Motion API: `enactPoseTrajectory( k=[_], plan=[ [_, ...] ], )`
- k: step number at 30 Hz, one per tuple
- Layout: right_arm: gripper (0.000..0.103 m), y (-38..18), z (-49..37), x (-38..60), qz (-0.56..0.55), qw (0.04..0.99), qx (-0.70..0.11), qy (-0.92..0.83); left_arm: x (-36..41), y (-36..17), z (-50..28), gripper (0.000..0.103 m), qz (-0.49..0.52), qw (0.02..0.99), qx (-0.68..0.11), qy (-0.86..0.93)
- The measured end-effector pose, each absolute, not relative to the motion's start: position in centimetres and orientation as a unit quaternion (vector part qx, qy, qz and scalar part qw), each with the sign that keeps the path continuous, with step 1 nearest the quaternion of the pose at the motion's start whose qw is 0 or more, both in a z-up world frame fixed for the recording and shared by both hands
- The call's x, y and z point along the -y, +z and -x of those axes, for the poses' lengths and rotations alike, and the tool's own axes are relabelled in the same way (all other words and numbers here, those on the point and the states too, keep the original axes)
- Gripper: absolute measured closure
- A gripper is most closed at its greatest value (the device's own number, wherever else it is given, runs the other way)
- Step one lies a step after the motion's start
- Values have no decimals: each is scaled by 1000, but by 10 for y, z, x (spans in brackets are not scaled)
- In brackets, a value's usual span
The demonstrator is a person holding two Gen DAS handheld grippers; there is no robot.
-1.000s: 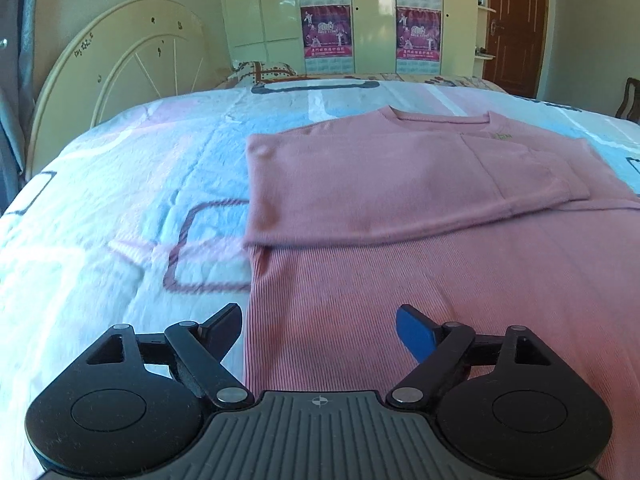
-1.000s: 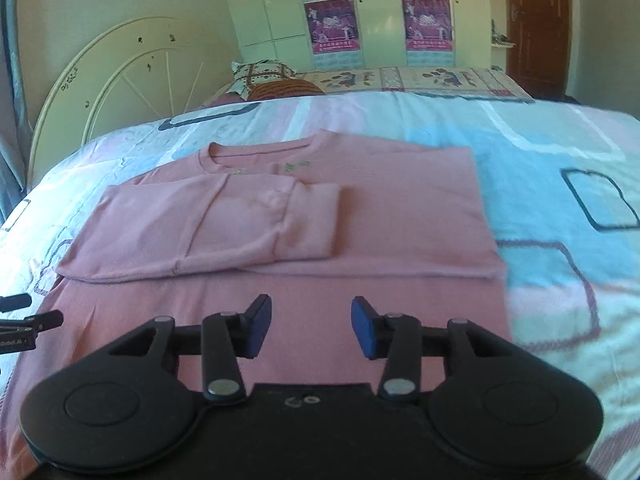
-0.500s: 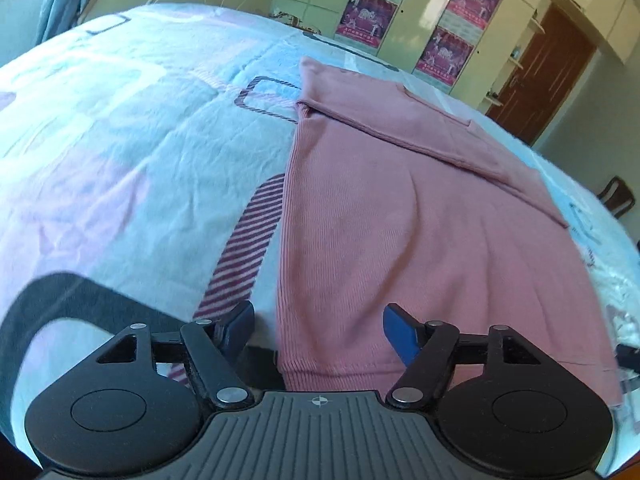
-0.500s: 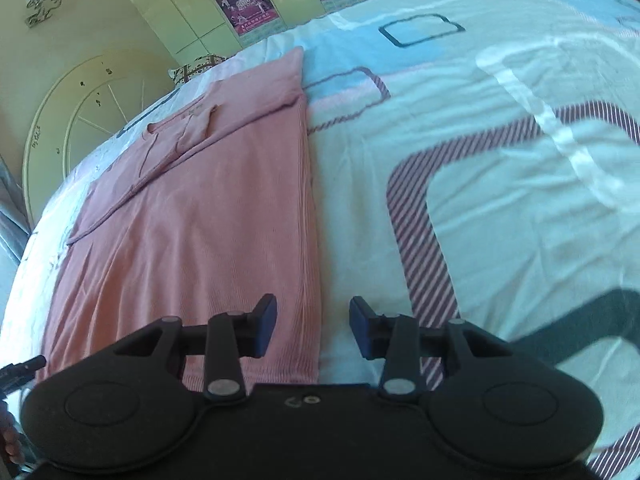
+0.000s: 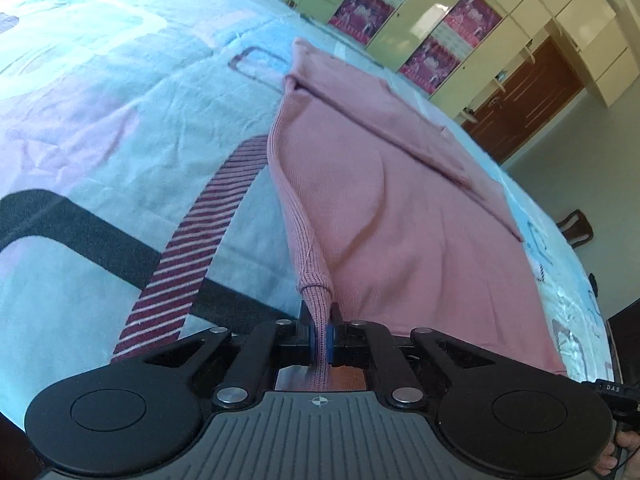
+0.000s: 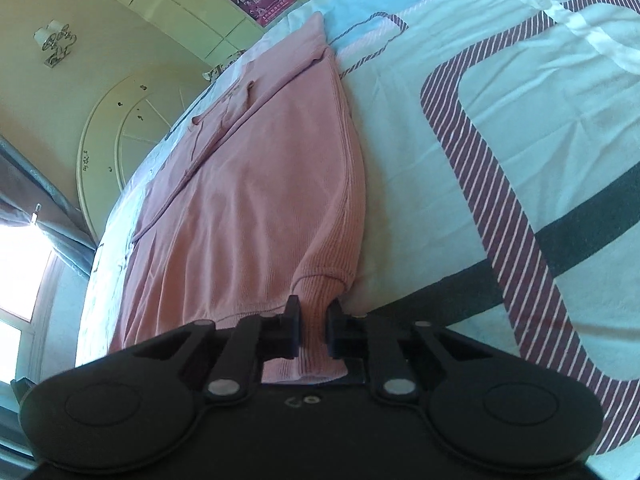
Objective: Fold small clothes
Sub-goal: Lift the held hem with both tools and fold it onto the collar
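A pink ribbed long-sleeve top [image 5: 400, 208] lies on the bed with its sleeves folded across the chest at the far end. My left gripper [image 5: 319, 338] is shut on the top's near left hem corner, and the cloth rises in a ridge from the bedspread. In the right wrist view the same top [image 6: 256, 200] shows, and my right gripper [image 6: 313, 334] is shut on its near right hem corner, which bunches between the fingers.
The patterned bedspread [image 5: 120, 128] in white, pink, blue and dark stripes spreads on both sides. A round cream headboard [image 6: 120, 128] and wardrobes with posters [image 5: 432, 28] stand at the far end. A brown door [image 5: 524, 96] is at the right.
Both grippers dropped to the near hem and shut on its two corners. The hem corners are now lifted and bunched off the bedspread.
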State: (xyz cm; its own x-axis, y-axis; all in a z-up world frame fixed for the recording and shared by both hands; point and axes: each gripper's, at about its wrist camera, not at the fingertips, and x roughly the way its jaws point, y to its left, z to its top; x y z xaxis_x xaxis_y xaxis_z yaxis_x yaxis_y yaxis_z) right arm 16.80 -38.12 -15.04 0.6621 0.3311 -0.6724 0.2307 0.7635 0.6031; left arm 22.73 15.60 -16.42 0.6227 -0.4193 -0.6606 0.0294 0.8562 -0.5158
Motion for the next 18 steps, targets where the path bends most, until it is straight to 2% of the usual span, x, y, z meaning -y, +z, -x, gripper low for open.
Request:
enactPoseTrajectory(
  k=[3,6,8,13,18],
  plan=[
    [94,-130,-154,385,-327,865,-377,56,-164,-151,-212,99,239,888,-371,-126],
    [94,-138,-151,395,-317,865,-387,45,-160,-176,-217,99,201,879,-420,-102],
    [95,-159,-159,398,-313,850,-424,27,-163,-182,-216,99,228,877,-412,-100],
    [95,-145,-158,400,-332,861,-385,38,-165,-174,-215,99,254,876,-400,-93],
    [95,-117,-168,404,-321,880,-348,51,-164,-147,-220,99,290,883,-356,-101]
  ],
)
